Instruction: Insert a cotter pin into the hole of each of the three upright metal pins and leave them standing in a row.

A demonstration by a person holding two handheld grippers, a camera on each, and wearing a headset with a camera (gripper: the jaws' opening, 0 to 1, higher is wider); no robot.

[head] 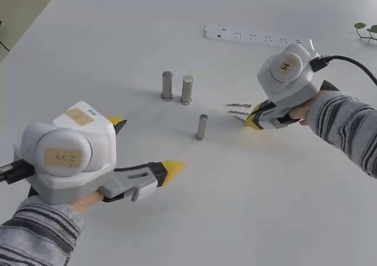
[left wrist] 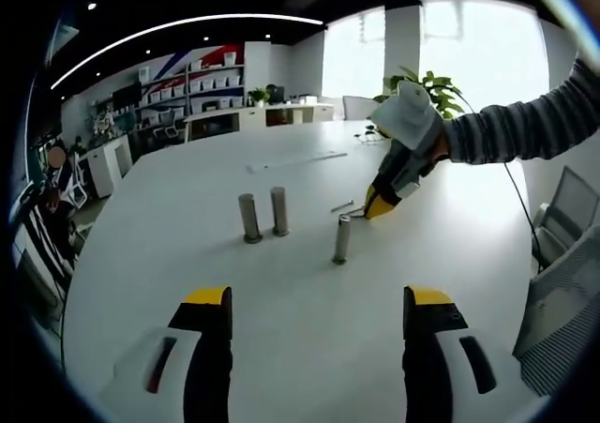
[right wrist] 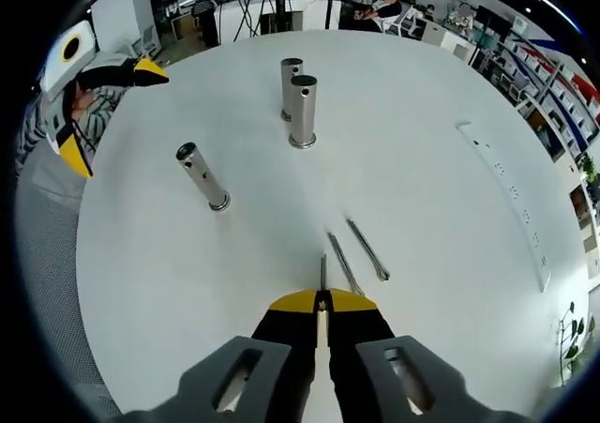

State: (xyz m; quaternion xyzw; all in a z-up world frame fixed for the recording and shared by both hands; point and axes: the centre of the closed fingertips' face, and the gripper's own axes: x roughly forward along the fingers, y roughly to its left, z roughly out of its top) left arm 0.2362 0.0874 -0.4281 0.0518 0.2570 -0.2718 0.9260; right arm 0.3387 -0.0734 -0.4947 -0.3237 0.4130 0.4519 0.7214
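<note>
1. Head view: three upright silver cylindrical metal pins (head: 187, 90) stand on the white table (head: 235, 213). Two form a close pair, not quite touching, and a lone pin (head: 201, 127) stands apart, nearer the person. Two thin grey cotter pins (head: 238, 105) lie flat just to the right of the lone pin. The right gripper (head: 254, 122) has its yellow tip down at the table just beyond them. The left gripper (head: 143, 144) is on the other side of the lone pin, nearer the person, with its two yellow-tipped jaws spread wide and nothing between them. One long white power strip (head: 253, 37) lies far beyond the lone pin.

2. Left gripper view: both jaws rise well apart, and the lone pin stands ahead between them. The pair is behind it to the left, and the right gripper is close behind it to the right.

3. Right gripper view: the jaws are pressed together, pinching one held cotter pin (right wrist: 323, 271) that pokes out of the tips. Two more cotter pins lie loose just beside it, which makes three cotter pins in all. The lone pin stands ahead to the left, with the pair farther off.
</note>
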